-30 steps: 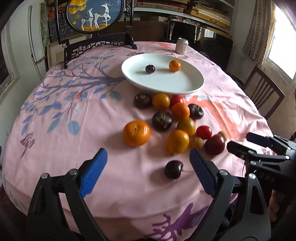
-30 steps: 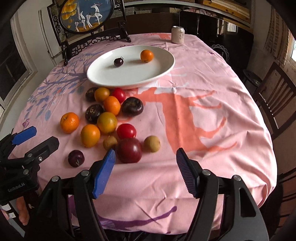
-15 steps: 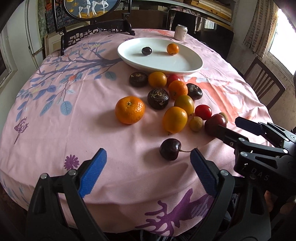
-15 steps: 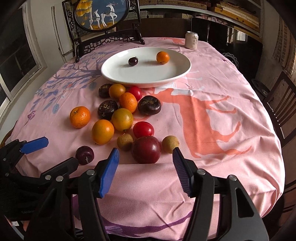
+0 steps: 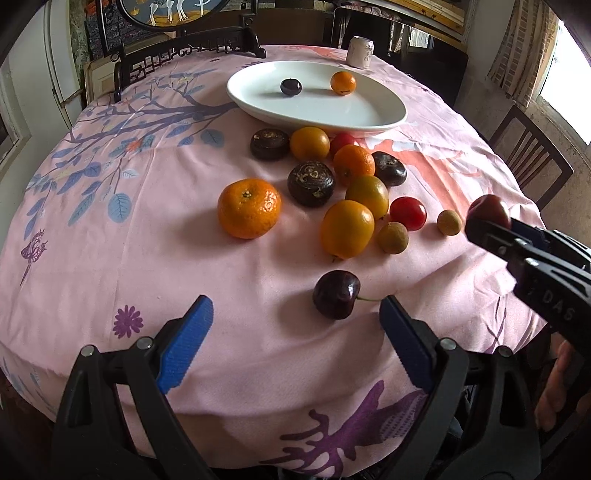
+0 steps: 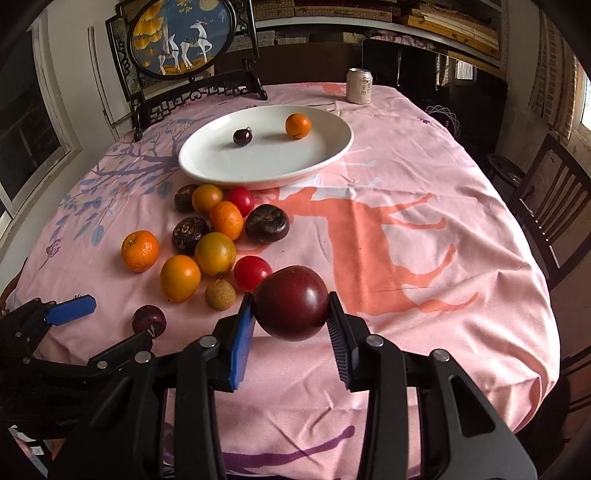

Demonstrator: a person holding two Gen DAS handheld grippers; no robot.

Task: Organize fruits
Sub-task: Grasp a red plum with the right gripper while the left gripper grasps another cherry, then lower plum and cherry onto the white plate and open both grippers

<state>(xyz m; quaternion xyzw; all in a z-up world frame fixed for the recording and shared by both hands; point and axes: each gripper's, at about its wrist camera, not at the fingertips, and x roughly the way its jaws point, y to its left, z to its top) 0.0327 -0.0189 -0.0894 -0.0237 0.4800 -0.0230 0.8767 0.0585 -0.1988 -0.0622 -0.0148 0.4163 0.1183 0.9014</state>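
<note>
My right gripper (image 6: 291, 314) is shut on a dark red plum (image 6: 291, 302) and holds it above the pink tablecloth; the plum also shows in the left wrist view (image 5: 489, 211). My left gripper (image 5: 295, 323) is open and empty, low over the table's near edge, with a dark cherry (image 5: 337, 294) just ahead, nearer its right finger. A white oval plate (image 6: 314, 162) at the back holds a cherry (image 6: 242, 137) and a small orange (image 6: 298, 126). Several oranges, tomatoes and dark round fruits (image 6: 218, 236) lie in a cluster before the plate.
A drink can (image 6: 359, 85) stands behind the plate. A framed deer picture on a dark stand (image 6: 181, 33) is at the table's far left edge. Wooden chairs (image 6: 554, 206) stand at the right. A large mandarin (image 5: 248, 207) lies left of the cluster.
My right gripper closed on the dark red plum and lifted it off the cloth. My left gripper moved forward, closer to the dark cherry, and stayed open.
</note>
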